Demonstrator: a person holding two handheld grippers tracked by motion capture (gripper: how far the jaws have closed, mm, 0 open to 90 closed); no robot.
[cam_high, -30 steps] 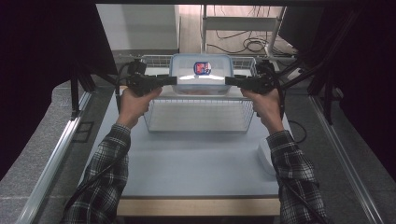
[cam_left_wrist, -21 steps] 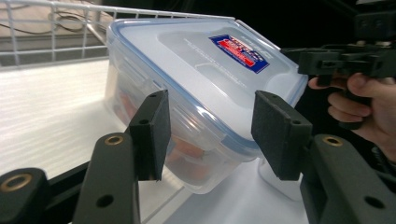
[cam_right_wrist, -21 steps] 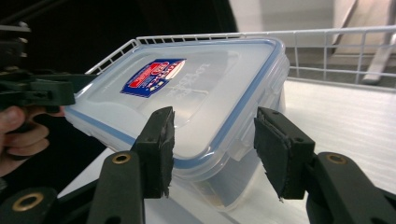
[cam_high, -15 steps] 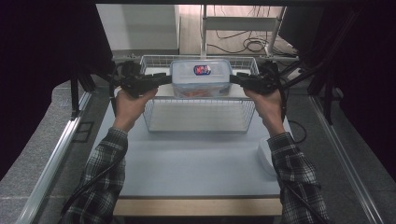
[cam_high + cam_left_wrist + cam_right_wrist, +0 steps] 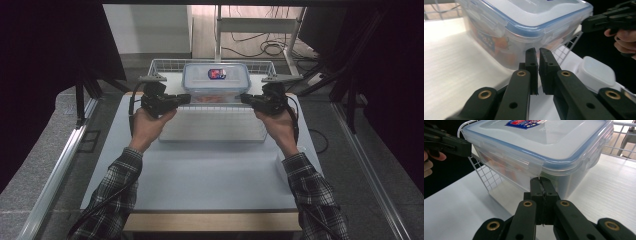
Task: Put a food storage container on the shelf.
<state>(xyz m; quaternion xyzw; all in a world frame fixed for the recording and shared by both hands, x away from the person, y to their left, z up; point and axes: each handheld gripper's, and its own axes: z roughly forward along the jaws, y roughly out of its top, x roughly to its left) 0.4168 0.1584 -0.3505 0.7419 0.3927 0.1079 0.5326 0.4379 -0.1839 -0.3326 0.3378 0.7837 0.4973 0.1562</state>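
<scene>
Hands in plaid sleeves are reaching forward over a pale blue-grey table top (image 5: 210, 170), each holding a black two-jaw gripper against opposite short ends of a clear rectangular plastic food container with a blue-sealed snap lid (image 5: 216, 80). That container is sitting at the far middle of the table, in or on a white wire mesh basket (image 5: 215, 125); whether it is resting on the wires or being carried just above them is not clear. Coming down in size, the left gripper (image 5: 538, 53) is showing its jaws drawn almost together with a thin gap and nothing between them, the tips sitting just under the lid flap at the container's end. The right gripper (image 5: 541, 182) is showing its jaws pressed fully together, also empty, the tips touching or nearly touching the wall below the lid's rim. Both pairs of jaws have just been closing. The container is probably being lifted or steadied by pushing inward from both ends, so doing this well is likely meaning equal pressure from each side, tips kept under the rim, and both hands moving level together. A small white lidded tub (image 5: 596, 72) is lying beside the basket. Smallest, a red and blue label (image 5: 522, 123) is sitting on the lid; its writing is too small to read.
</scene>
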